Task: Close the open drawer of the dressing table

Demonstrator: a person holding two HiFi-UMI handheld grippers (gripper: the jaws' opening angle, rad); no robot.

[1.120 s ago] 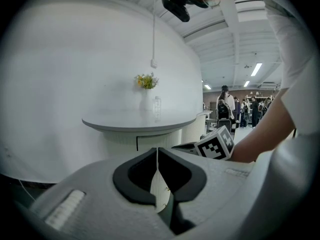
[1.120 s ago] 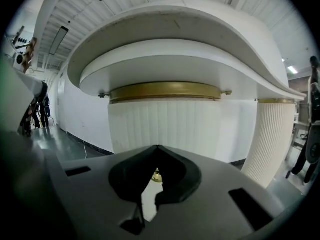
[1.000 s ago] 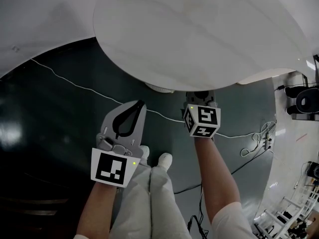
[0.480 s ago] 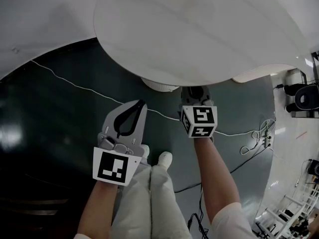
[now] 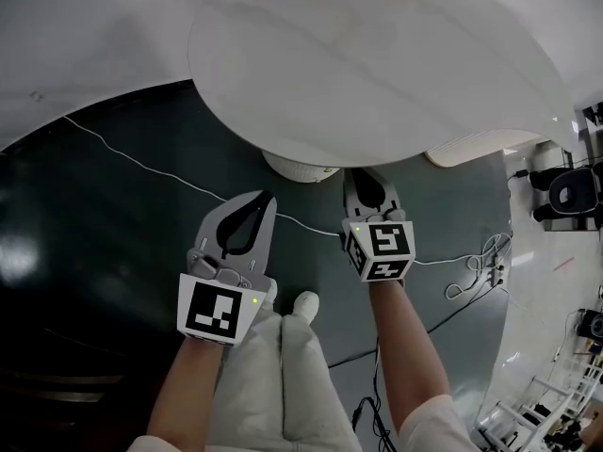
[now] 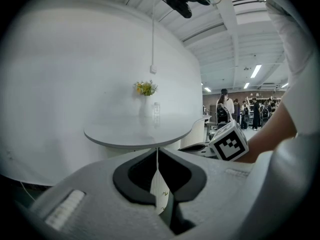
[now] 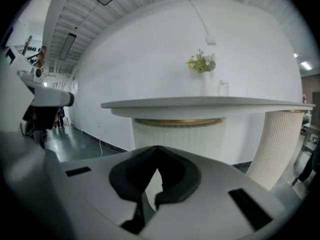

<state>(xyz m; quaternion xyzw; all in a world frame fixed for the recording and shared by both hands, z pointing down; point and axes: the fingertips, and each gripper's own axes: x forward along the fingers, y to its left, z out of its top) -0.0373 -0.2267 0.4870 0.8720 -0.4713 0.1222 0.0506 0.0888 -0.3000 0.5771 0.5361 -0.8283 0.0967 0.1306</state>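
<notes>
The white dressing table's round top (image 5: 377, 55) fills the upper head view. Under its near edge shows a ribbed white drum (image 5: 300, 167). In the right gripper view the drum (image 7: 177, 134) sits beneath the top (image 7: 210, 104) with a gold band along its upper rim; no drawer stands out from it. My right gripper (image 5: 363, 172) is shut and empty, just short of the table's edge. To the left, my left gripper (image 5: 267, 196) hangs over the dark floor, shut and empty. Jaw tips meet in both gripper views (image 6: 157, 149) (image 7: 157, 148).
A vase of yellow flowers (image 7: 202, 63) and a small glass (image 7: 223, 88) stand on the top. A ribbed side support (image 7: 277, 144) rises at the right. A white cable (image 5: 141, 163) crosses the dark floor. Equipment and cords lie at the right (image 5: 565, 191). People stand far off (image 6: 235, 111).
My right gripper has drawn back from under the table's edge toward me, and its jaws now show in full. More of the ribbed drum is uncovered. The left gripper has hardly moved.
</notes>
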